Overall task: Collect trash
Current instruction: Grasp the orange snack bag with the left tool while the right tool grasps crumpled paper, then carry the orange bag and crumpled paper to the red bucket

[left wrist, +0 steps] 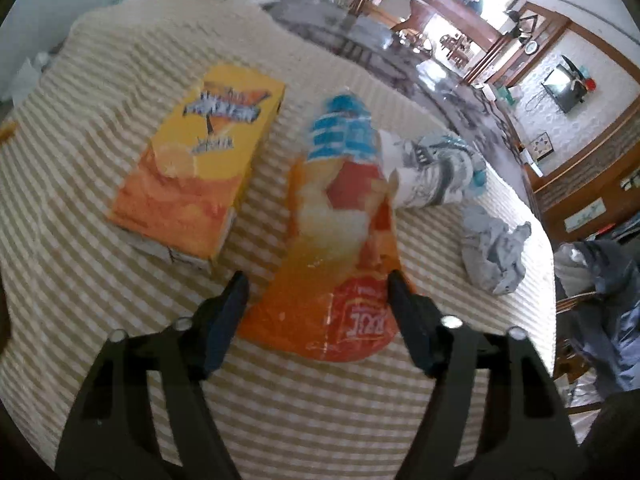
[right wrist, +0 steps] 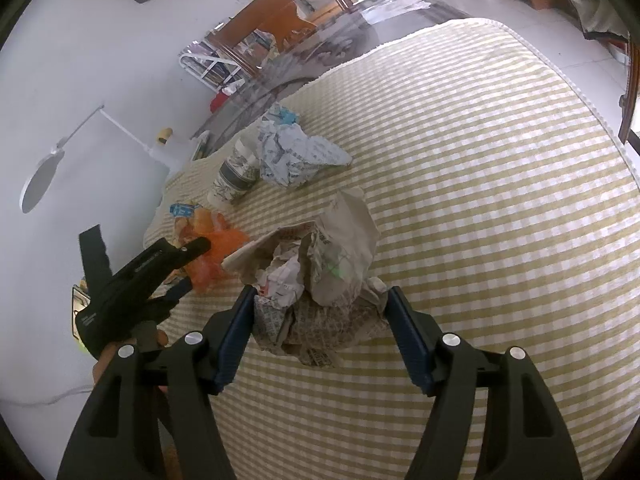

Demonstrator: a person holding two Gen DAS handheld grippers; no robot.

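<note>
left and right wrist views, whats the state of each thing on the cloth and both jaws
left gripper: jaws open, straddling the wrapper, not pressing
orange snack wrapper: flat, crumpled, empty-looking
yellow box: lying flat, closed
paper cup: lying on its side
crumpled newspaper: balled up beside the cup
right gripper: jaws around the bag, contact unclear
paper bag: open, stuffed with crumpled paper

Left tool (left wrist: 316,280) jaws parted; right tool (right wrist: 320,300) jaws parted, angled down.

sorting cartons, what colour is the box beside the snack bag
Yellow and orange box; clearest in the left wrist view.
</note>
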